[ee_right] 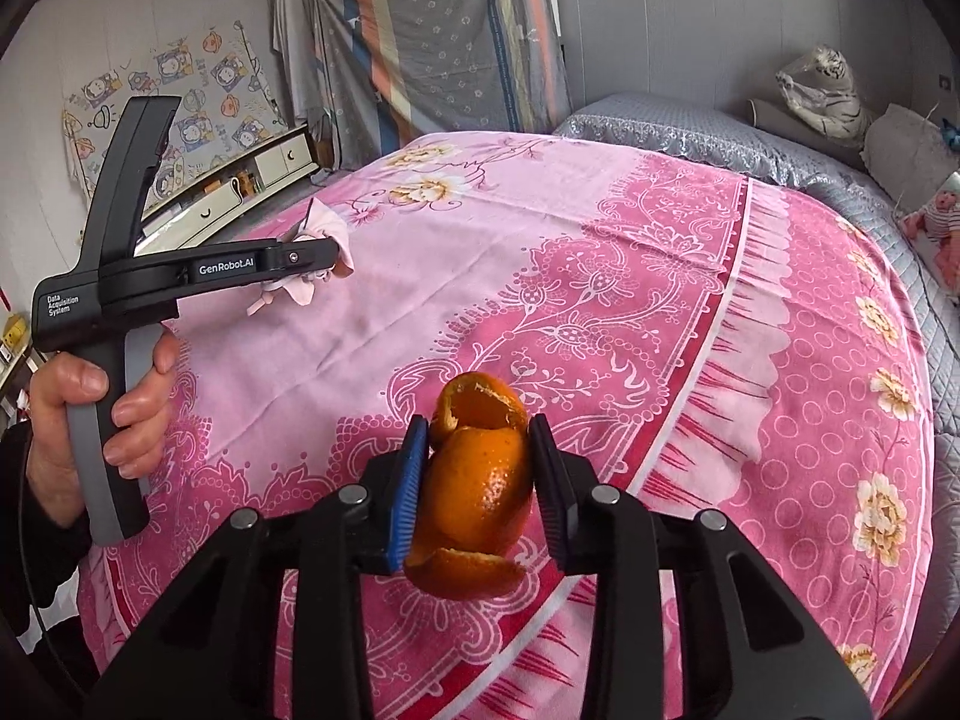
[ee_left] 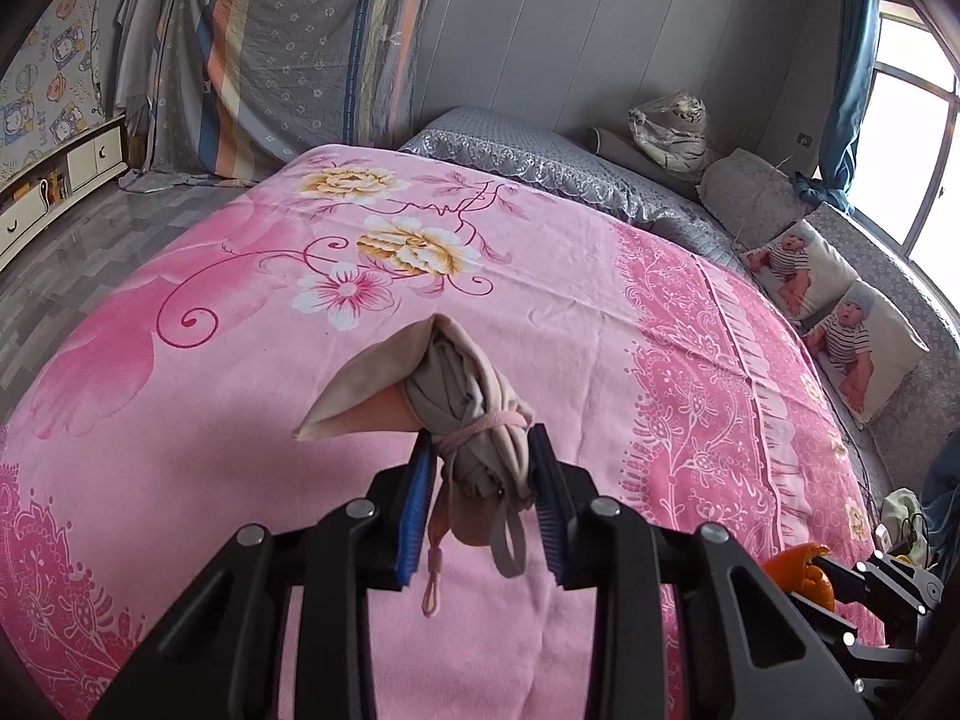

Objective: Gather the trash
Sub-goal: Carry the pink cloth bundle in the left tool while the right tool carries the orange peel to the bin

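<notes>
1. My left gripper sits at lower centre of its own view, jaws clamped on a rolled-up beige bundle tied with a pink cord. It looks like a crumpled mask or cloth, though I cannot tell which.
2. The bundle hangs clear above the pink sheet, I judge so that it will not drag on the bed. One flap sticks out to the left and a loop dangles between the fingers.
3. My right gripper, lower centre of its view, is closed on an orange peel. The peel stands upright between the pads, its torn open end at the top.
4. In the right view the left gripper shows at mid-left, gripped by my hand, well apart from the peel.
5. Both pieces of trash are in hand. No bin shows in either view, so finding one is my next concern.
</notes>
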